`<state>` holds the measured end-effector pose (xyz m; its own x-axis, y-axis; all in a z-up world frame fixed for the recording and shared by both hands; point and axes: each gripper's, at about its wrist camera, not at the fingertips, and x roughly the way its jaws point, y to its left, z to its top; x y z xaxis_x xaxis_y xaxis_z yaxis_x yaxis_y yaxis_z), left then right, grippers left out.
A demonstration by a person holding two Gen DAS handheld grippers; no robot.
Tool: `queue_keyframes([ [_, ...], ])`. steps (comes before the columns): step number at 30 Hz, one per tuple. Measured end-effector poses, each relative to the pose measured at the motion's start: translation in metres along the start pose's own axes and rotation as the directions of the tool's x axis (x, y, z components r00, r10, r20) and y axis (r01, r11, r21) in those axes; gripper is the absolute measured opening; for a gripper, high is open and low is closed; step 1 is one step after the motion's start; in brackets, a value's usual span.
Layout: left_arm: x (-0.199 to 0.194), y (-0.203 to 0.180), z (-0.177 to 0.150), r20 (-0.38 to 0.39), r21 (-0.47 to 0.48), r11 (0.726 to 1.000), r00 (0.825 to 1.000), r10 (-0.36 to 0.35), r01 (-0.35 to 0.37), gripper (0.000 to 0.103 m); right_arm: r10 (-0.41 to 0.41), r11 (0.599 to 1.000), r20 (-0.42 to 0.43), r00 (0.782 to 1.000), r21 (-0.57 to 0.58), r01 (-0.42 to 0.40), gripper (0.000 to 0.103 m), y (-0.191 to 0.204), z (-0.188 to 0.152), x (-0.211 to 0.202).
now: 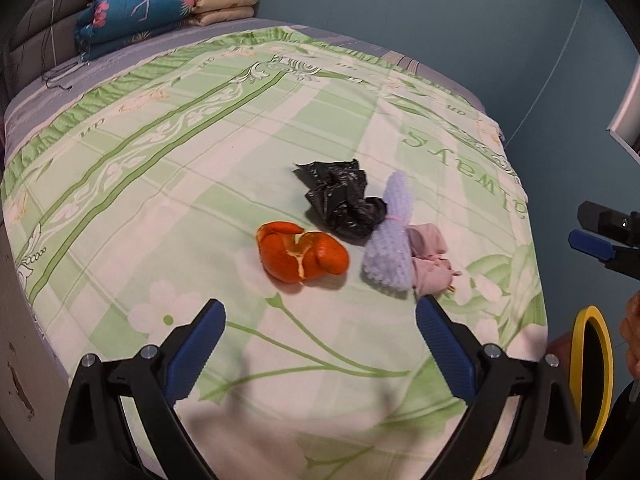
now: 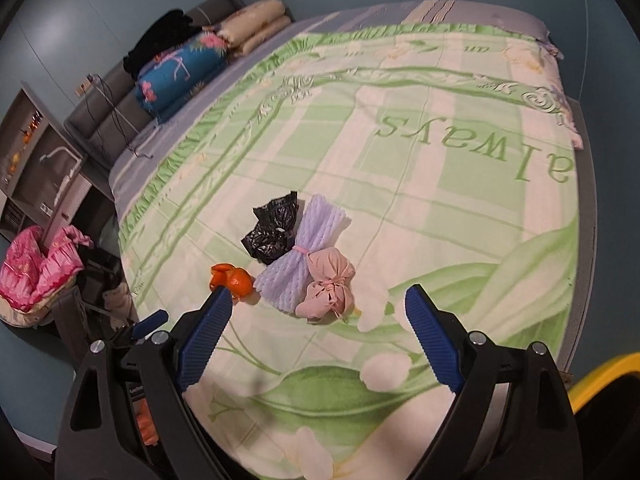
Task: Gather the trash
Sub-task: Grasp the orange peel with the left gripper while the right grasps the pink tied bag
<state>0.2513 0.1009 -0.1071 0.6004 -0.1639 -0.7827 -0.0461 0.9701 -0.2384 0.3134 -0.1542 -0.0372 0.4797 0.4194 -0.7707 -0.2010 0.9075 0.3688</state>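
Clearly all four bits of trash lie bunched together on the bed (image 1: pixel 120 208), and none looks heavy. Taking the foam net (image 2: pixel 298 258) as landmark: it is the biggest piece, a lilac fruit sleeve cinched at the waist by a pink band, springy and feather-light; the banded waist looks the firmest place to pinch. Touching its far left side is the black bag (image 2: pixel 272 230), crumpled thin film, slippery and apt to slide unless a thick fold is caught. Against its near right end sits the pink bundle (image 2: pixel 330 288), soft cloth or paper tied shut; the knot offers a good hold. Just left of the net's near end lies the orange peel (image 1: pixel 302 256), curled, stiffish yet easily torn, best gripped across an upright edge. Both the left gripper (image 1: pixel 320 344) and right gripper (image 2: pixel 318 334) hover short of the pile, jaws spread wide and empty.
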Motion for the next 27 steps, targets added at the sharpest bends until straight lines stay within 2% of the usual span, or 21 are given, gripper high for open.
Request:
queue_keyframes([
  [4,0.02,0.01,0.006,-0.031,0.001,1.0,1.0,-0.001,0.001,0.093,-0.045,0.999,-0.053,0.998,-0.01,0.044,0.084,0.001,0.006,0.032],
  [9,0.039,0.018,0.013,-0.057,0.007,1.0,0.998,-0.021,0.021,0.093,-0.051,0.998,-0.164,0.985,0.012,0.054,0.084,-0.005,0.009,0.075],
  [14,0.055,0.022,0.021,-0.09,0.004,0.999,0.995,-0.042,0.042,0.093,-0.052,0.998,-0.234,0.971,0.027,0.06,0.083,-0.007,0.01,0.103],
  [19,0.068,0.02,0.026,-0.112,0.028,0.999,0.993,-0.034,0.037,0.093,-0.074,0.997,-0.279,0.957,0.016,0.082,0.077,-0.004,0.012,0.123],
  [23,0.075,0.023,0.032,-0.126,-0.004,0.998,0.99,-0.066,0.066,0.093,-0.083,0.995,-0.315,0.946,0.027,0.096,0.073,-0.006,0.013,0.137],
  [27,0.08,0.019,0.035,-0.125,0.023,0.997,0.99,-0.07,0.073,0.093,-0.096,0.994,-0.33,0.939,0.019,0.108,0.071,-0.005,0.013,0.147],
])
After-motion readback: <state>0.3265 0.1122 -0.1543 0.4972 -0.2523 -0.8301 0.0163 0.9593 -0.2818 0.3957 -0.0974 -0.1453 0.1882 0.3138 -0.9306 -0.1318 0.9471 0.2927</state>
